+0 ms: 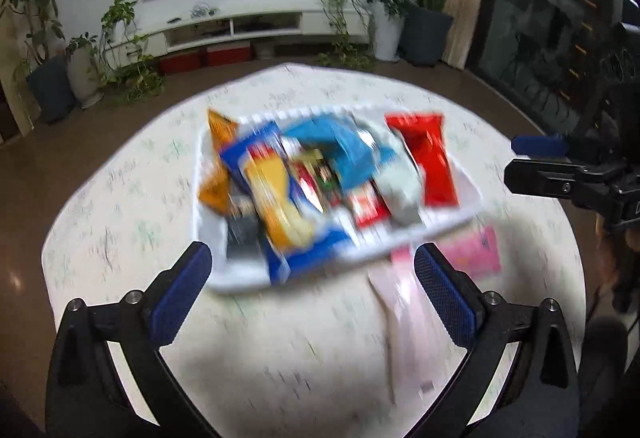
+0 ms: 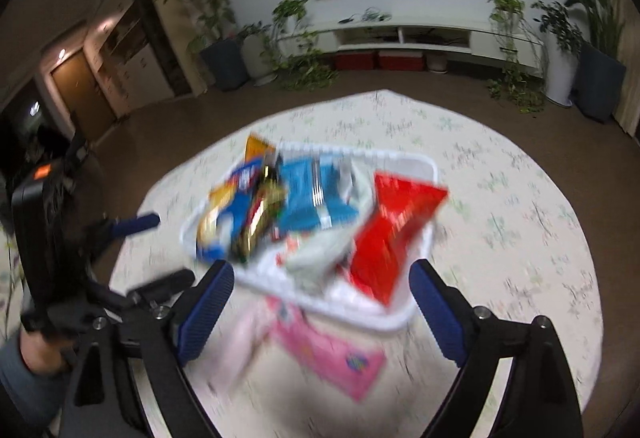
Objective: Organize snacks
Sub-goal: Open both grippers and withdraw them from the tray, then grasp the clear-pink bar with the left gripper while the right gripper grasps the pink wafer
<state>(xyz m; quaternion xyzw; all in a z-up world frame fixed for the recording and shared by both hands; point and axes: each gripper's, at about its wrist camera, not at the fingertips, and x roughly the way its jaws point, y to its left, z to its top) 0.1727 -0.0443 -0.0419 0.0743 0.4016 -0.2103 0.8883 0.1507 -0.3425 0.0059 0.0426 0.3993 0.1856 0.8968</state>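
Observation:
A white tray [image 1: 240, 274] [image 2: 360, 314] on the round table holds several snack packs: a red bag [image 1: 432, 162] [image 2: 392, 230], a light blue bag [image 1: 340, 146] [image 2: 312, 194], a blue and yellow pack [image 1: 276, 198], an orange pack [image 1: 218, 158]. A bright pink packet [image 1: 476, 250] [image 2: 332, 354] and a pale pink packet [image 1: 408, 322] [image 2: 240, 342] lie on the table in front of the tray. My left gripper [image 1: 312, 258] is open and empty above the tray's near edge. My right gripper [image 2: 320, 278] is open and empty above the tray and pink packets. Both views are blurred.
The round table has a pale floral cloth [image 1: 120, 218] [image 2: 520, 238]. The right gripper shows at the right edge of the left wrist view [image 1: 560, 166]; the left gripper shows at the left of the right wrist view [image 2: 132, 226]. Potted plants and a TV shelf stand beyond.

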